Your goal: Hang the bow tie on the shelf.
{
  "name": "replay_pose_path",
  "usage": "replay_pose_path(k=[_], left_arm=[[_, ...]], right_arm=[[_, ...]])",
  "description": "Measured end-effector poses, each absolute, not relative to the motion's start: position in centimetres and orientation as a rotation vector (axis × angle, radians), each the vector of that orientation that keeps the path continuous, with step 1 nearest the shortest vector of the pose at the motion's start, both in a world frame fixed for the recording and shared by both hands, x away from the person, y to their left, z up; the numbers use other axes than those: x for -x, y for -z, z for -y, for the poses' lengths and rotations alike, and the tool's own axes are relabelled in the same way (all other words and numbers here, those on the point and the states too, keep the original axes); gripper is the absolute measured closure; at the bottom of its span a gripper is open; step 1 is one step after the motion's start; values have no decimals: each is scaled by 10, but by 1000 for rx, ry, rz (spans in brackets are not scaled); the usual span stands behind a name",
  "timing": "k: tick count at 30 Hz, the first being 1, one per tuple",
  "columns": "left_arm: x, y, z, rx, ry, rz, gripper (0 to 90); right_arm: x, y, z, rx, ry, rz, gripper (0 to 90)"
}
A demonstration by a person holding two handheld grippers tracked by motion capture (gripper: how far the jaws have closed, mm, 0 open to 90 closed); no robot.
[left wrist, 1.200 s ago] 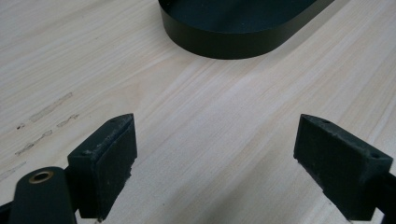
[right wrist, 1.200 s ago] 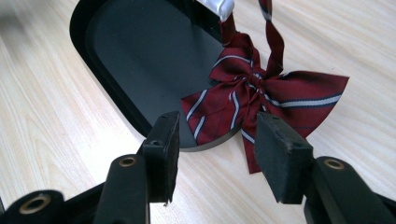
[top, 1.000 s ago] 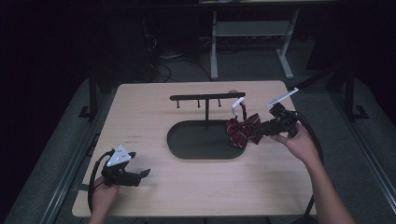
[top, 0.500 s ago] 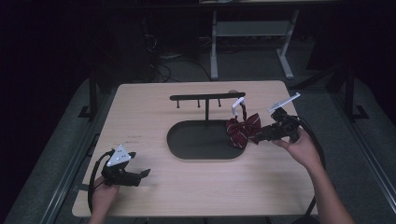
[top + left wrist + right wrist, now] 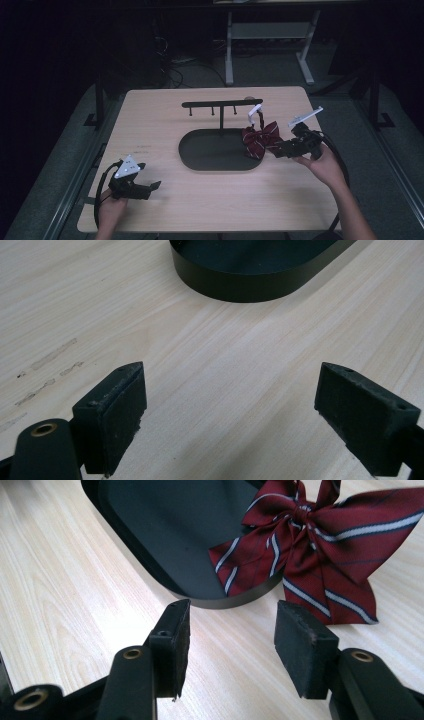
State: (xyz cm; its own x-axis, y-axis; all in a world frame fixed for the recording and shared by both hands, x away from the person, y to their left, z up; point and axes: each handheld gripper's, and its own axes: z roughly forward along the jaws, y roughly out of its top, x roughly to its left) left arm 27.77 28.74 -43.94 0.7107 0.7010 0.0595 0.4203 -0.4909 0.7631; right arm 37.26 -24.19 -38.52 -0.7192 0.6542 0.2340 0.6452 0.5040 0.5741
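A dark red striped bow tie (image 5: 260,139) lies half on the right end of the black oval base (image 5: 210,152) of a small hook stand (image 5: 220,106), half on the table; its white strap (image 5: 254,111) reaches up toward the stand's bar. In the right gripper view the bow tie (image 5: 320,540) lies just beyond the jaws. My right gripper (image 5: 274,149) (image 5: 232,630) is open, close to the bow's right side, nothing between its pads. My left gripper (image 5: 155,186) (image 5: 230,420) rests open on the table at front left, far from the bow, empty.
The light wooden table (image 5: 165,115) carries the stand in its middle. In the left gripper view the edge of the oval base (image 5: 250,285) lies ahead. Dark floor, cables and a grey metal frame (image 5: 265,35) lie beyond the far edge.
The right hand and gripper have shifted slightly toward the near side beside the bow tie. The left gripper and the bow tie have not moved.
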Motion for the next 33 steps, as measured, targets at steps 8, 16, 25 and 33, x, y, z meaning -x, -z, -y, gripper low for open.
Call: replay_pose_path(k=[8, 16, 25, 33], left_arm=[[-278, 440, -288, -2151, -474, -848, 132], [-278, 440, -288, -2158, -471, -850, 132], [-278, 440, -288, -2160, -474, -844, 132], [-278, 440, -288, -2161, -474, -845, 132]], right_arm=[[-364, 395, 246, -1192, -1028, -2719, 481], [-357, 402, 250, -1191, -1037, -2718, 479], [-347, 410, 253, -1211, -1047, -2717, 474], [-341, 418, 256, -1224, -1054, -2710, 460]])
